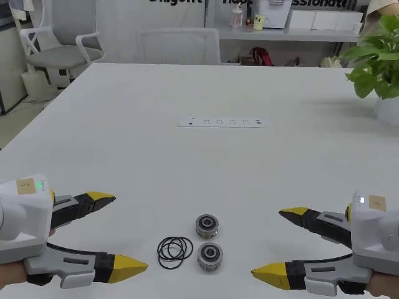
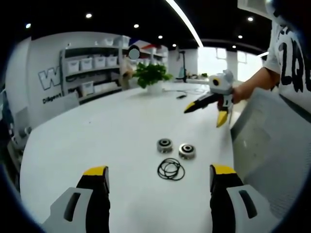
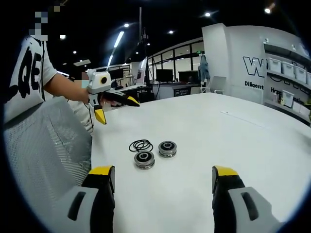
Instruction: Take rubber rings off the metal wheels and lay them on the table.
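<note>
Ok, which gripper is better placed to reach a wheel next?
Probably right: the right gripper, open, faces the wheels directly, while loose rings lie between them and the left gripper.

The white wall [image 3: 232, 53] carries a large blue "W", cut off, with smaller "Diligent" beneath. The T-shirt [image 2: 290, 60] has big black characters, too cropped to read.

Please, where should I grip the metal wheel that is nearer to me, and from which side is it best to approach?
Probably its outer rim. The nearer wheel lies flat, hub upward, so bring the right gripper down from above, fingers across its width; loose rings lie to its left in the head view.
</note>
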The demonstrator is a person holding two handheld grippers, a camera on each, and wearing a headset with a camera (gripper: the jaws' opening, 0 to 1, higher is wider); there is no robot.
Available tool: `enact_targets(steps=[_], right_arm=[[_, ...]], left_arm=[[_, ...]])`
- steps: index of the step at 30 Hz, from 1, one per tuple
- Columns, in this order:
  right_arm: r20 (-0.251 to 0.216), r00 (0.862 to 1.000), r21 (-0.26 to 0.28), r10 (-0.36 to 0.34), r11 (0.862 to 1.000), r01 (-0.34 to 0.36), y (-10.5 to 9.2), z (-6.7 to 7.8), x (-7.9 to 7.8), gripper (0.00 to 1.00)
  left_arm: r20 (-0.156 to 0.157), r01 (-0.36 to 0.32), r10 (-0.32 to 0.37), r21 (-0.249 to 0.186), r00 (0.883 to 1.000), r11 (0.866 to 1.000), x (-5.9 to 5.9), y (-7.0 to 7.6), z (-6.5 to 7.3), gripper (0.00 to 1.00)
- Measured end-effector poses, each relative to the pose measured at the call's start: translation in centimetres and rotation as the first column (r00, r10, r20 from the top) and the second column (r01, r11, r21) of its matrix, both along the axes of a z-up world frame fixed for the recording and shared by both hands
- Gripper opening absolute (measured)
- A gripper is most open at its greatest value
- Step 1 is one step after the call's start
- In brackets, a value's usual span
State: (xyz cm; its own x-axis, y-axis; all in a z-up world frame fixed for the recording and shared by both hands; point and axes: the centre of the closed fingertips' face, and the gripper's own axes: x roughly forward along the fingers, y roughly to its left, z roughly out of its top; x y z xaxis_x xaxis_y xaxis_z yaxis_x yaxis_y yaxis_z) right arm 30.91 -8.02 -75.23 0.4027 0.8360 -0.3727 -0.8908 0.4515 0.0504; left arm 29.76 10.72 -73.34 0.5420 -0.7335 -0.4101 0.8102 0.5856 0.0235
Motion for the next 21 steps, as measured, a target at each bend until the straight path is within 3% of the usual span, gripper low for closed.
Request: enact_targets(steps=[21], right_arm=[[0.013, 1.000, -0.012, -0.002, 1.000, 0.002, -0.45, 0.31, -0.41, 0.79]], left_arm=[[0.010, -0.015, 0.015, 0.001, 1.000, 1.000, -0.18, 0.55, 0.59, 0.86]])
